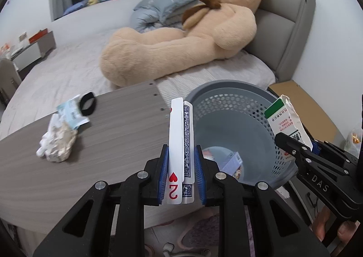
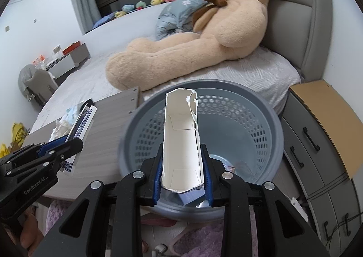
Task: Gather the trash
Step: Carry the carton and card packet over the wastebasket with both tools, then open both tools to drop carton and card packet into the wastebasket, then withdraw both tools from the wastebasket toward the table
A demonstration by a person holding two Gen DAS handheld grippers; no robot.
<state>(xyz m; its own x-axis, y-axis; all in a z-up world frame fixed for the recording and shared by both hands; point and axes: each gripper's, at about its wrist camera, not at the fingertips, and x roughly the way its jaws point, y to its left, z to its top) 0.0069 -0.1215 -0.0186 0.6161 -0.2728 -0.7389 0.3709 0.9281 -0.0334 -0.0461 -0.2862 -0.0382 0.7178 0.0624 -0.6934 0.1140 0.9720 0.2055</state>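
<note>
While the grey bin (image 2: pixel 267 134) is standing beside the table (image 1: pixel 109 134), the left gripper (image 1: pixel 181 161) is clamping playing cards (image 1: pixel 180 143) just beside its rim, and the right gripper (image 2: pixel 182 166) is pinching a torn carton (image 2: pixel 180 139) above it.

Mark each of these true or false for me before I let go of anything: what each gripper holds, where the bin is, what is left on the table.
1. The left gripper is shut on playing cards. True.
2. The right gripper is empty. False: it is shut on a torn cardboard box.
3. The grey bin is empty. False: some items already lie at its bottom.
4. A crumpled tissue lies on the wooden table. True.
5. The box hangs above the bin's opening in the right wrist view. True.
6. The teddy bear sits on the table. False: it lies on the bed.
</note>
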